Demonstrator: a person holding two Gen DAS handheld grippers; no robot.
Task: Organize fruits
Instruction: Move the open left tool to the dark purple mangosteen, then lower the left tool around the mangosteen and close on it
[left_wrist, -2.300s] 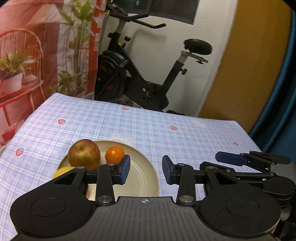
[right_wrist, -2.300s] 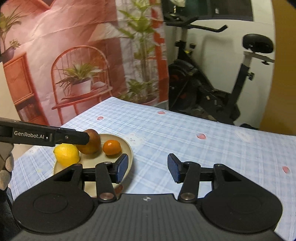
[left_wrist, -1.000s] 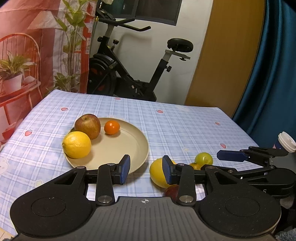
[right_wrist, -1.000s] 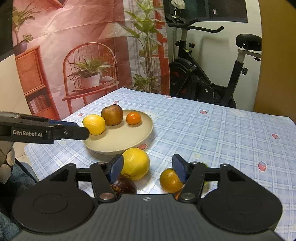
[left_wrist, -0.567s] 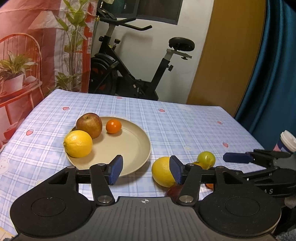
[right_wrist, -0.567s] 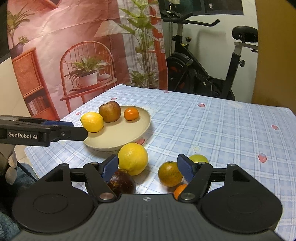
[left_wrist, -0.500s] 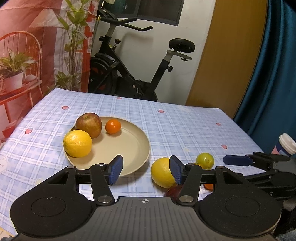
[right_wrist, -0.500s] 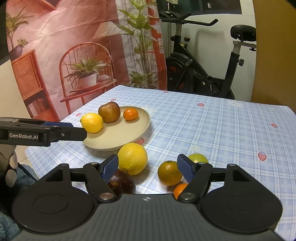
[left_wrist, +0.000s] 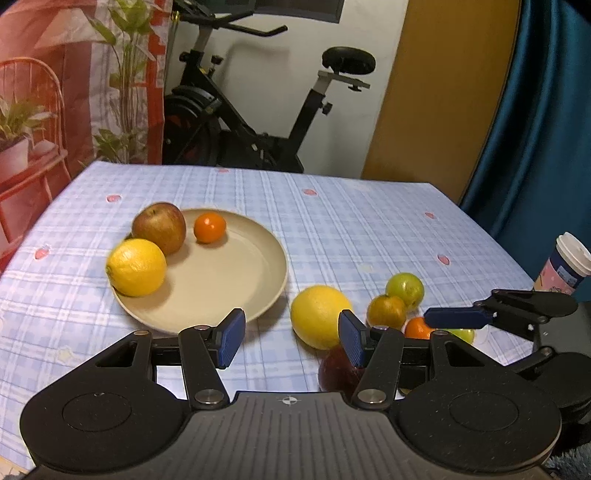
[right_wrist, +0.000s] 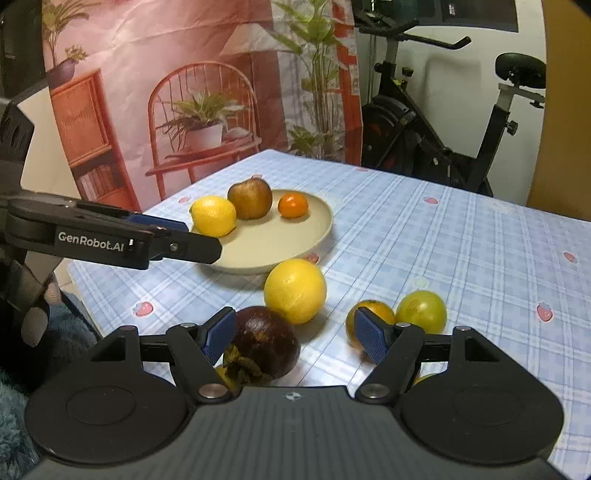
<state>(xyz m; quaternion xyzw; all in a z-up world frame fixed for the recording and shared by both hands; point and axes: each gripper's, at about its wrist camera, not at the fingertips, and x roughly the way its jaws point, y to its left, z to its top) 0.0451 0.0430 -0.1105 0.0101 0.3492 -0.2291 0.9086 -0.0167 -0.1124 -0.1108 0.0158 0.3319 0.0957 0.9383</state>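
Three fruits on plate: lemon (left_wrist: 136, 267) at 9 o'clock, apple (left_wrist: 159, 228) at 11 o'clock and touching the lemon, small tangerine (left_wrist: 209, 229) at 12 o'clock, a little apart from the apple.
Plate: beige, round (left_wrist: 258, 280), on the left half of the tabletop (left_wrist: 351, 229), which wears a blue checked cloth.
Left claw: (left_wrist: 291, 334) jaws parted with nothing between the blue pads; it hovers over the cloth at the plate's 5 o'clock.
Loose fruits: large yellow citrus (left_wrist: 317, 315) just off the plate's 4 o'clock rim; dark purple mangosteen (right_wrist: 266, 343) at that citrus's 7 o'clock in the right wrist view, close to it; orange (right_wrist: 369, 317) and green fruit (right_wrist: 421, 310) side by side, touching, at the citrus's 3 o'clock; another small orange fruit (left_wrist: 415, 328) and a pale green one (left_wrist: 461, 334) partly hidden nearer the tabletop edge.
Right claw: (right_wrist: 293, 332) jaws wide apart and empty; left pad just beside the mangosteen, right pad in front of the orange, contact unclear.
Paper cup: (left_wrist: 565, 264) lidded, beyond the right edge of the tabletop.
Background: exercise bike (left_wrist: 258, 118) behind the tabletop at 12 o'clock.
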